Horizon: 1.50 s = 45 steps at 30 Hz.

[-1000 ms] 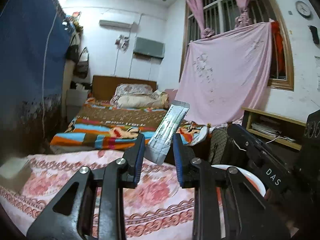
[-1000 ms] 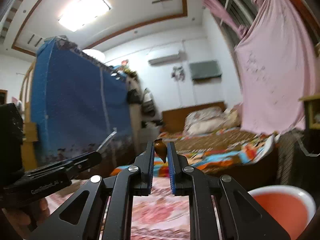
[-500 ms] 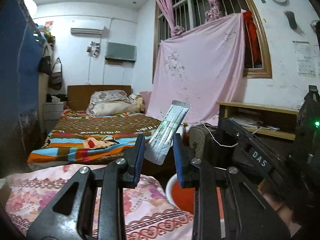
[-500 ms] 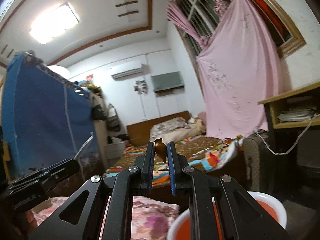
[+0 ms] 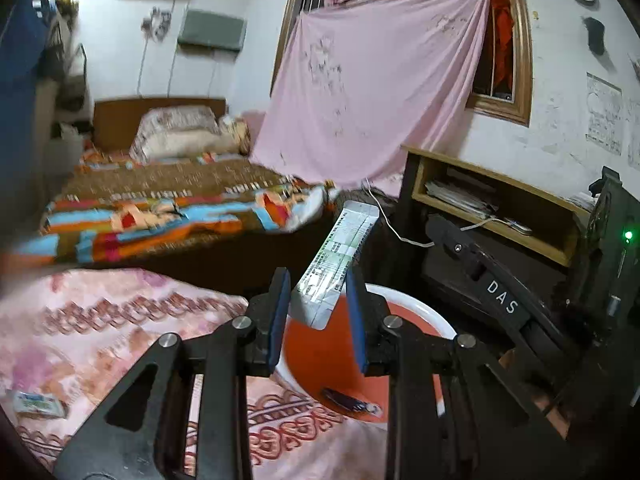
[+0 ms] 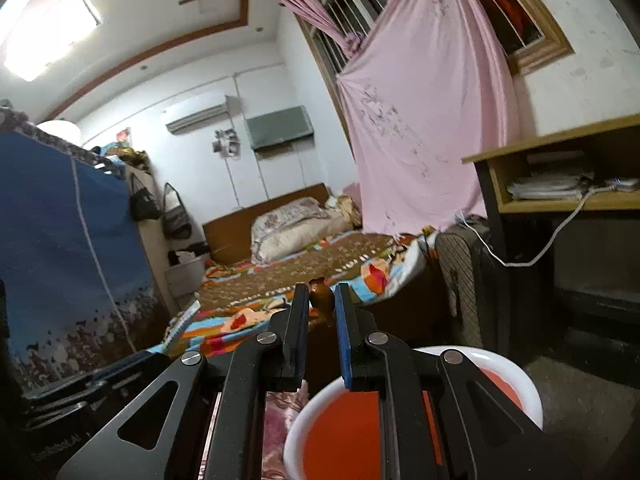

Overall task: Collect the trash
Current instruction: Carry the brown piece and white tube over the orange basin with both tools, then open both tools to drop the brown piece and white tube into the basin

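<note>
My left gripper [image 5: 318, 286] is shut on a long white-and-green printed wrapper [image 5: 340, 258] that sticks up and to the right, above the red basin with a white rim [image 5: 416, 312]. A dark wrapper [image 5: 348, 400] lies inside the basin. My right gripper [image 6: 322, 300] is shut on a small brown scrap [image 6: 320, 294], above and just behind the same basin [image 6: 304, 428]. The right gripper's body shows at the right of the left wrist view [image 5: 500, 300]. A small white-and-green packet [image 5: 38, 404] lies on the pink floral cloth [image 5: 100, 340] at lower left.
A bed with a striped blanket [image 5: 168, 208] lies behind. A wooden shelf with papers and a cable [image 5: 492, 208] stands at the right. A pink sheet [image 5: 380, 80] hangs over the window. A blue wardrobe [image 6: 60, 240] stands at the left.
Both grippers have swung to the right and tilted down, so the red basin now lies right under their fingers. Each still holds its piece of trash.
</note>
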### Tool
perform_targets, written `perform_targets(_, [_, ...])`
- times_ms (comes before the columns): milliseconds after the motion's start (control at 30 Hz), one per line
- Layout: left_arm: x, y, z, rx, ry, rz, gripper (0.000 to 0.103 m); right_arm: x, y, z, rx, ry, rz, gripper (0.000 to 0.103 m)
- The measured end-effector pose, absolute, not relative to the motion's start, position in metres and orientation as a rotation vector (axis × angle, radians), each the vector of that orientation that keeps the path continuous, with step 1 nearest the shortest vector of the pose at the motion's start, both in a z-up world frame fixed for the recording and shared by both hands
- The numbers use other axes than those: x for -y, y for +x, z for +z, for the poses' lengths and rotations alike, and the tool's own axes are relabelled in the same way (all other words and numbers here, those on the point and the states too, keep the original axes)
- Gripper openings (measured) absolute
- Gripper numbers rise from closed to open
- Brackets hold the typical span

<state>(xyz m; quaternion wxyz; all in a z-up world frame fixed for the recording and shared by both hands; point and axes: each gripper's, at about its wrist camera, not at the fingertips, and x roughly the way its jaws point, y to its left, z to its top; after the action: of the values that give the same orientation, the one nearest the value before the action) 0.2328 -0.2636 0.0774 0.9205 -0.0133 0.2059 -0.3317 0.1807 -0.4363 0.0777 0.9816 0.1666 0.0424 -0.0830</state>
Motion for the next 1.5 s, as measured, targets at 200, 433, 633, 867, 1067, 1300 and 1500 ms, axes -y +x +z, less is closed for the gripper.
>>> perform_targets(200, [0.280, 0.242, 0.066, -0.512, -0.024, -0.714, 0.013, 0.449, 0.187, 0.070, -0.142, 0.381, -0.190, 0.011])
perform_targets(433, [0.297, 0.248, 0.055, -0.595, -0.028, -0.738, 0.013, 0.463, 0.192, 0.062, -0.195, 0.437, -0.198, 0.012])
perform_targets(633, [0.303, 0.253, 0.048, -0.646, -0.033, -0.757, 0.016, 0.467, 0.194, 0.058, -0.228, 0.466, -0.208, 0.012])
perform_targets(867, [0.293, 0.251, 0.046, -0.644, -0.059, -0.738, 0.020, 0.467, 0.193, 0.057, -0.240, 0.474, -0.213, 0.013])
perform_targets(1067, [0.276, 0.248, 0.055, -0.584, -0.065, -0.668, 0.025, 0.465, 0.195, 0.060, -0.240, 0.455, -0.206, 0.018])
perform_targets(1300, [0.243, 0.245, 0.061, -0.540, -0.064, -0.524, 0.036, 0.449, 0.195, 0.067, -0.210, 0.415, -0.178, 0.034])
perform_targets(1500, [0.204, 0.237, 0.066, -0.484, -0.094, -0.417, 0.048, 0.426, 0.193, 0.075, -0.162, 0.363, -0.129, 0.049])
